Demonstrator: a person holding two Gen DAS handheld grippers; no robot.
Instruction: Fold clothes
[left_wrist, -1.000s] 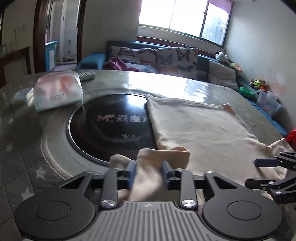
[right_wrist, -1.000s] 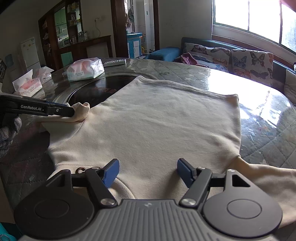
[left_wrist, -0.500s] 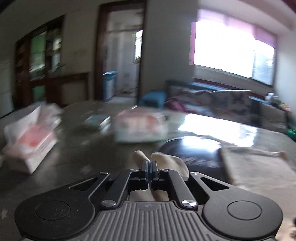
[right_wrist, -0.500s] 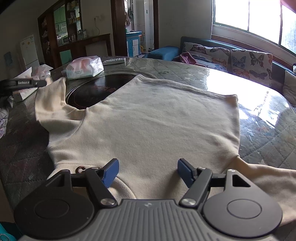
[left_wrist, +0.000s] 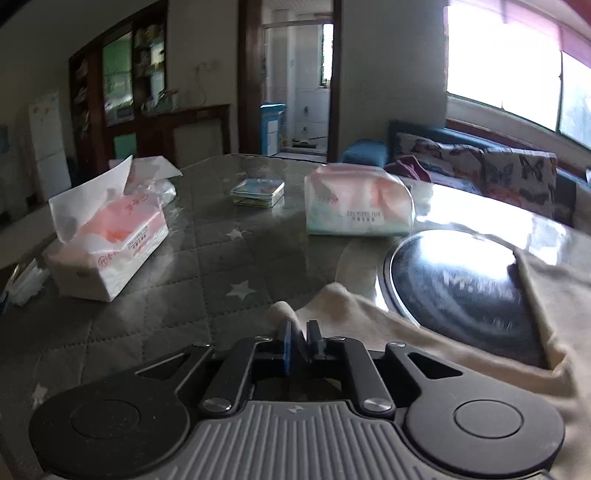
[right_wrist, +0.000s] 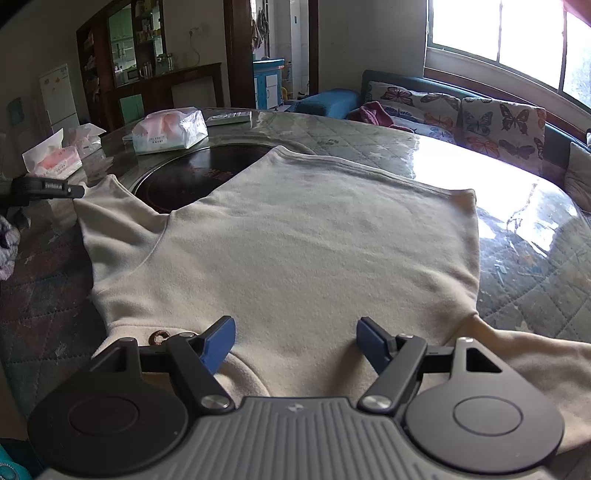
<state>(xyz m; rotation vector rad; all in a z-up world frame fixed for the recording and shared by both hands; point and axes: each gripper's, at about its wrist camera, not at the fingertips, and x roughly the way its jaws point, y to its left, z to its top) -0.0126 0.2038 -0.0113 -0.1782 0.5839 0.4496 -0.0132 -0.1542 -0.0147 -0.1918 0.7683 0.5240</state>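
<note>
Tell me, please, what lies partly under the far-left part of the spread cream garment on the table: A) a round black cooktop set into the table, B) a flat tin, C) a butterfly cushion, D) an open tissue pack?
A: the cream garment overlaps the edge of the round black cooktop sunk in the table, while the tissue packs stand clear of the cloth.

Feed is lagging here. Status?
Left gripper jaws opening, sleeve cuff at the tips. Right gripper open over the cream sweatshirt, spread flat. Tissue packs clear.
</note>
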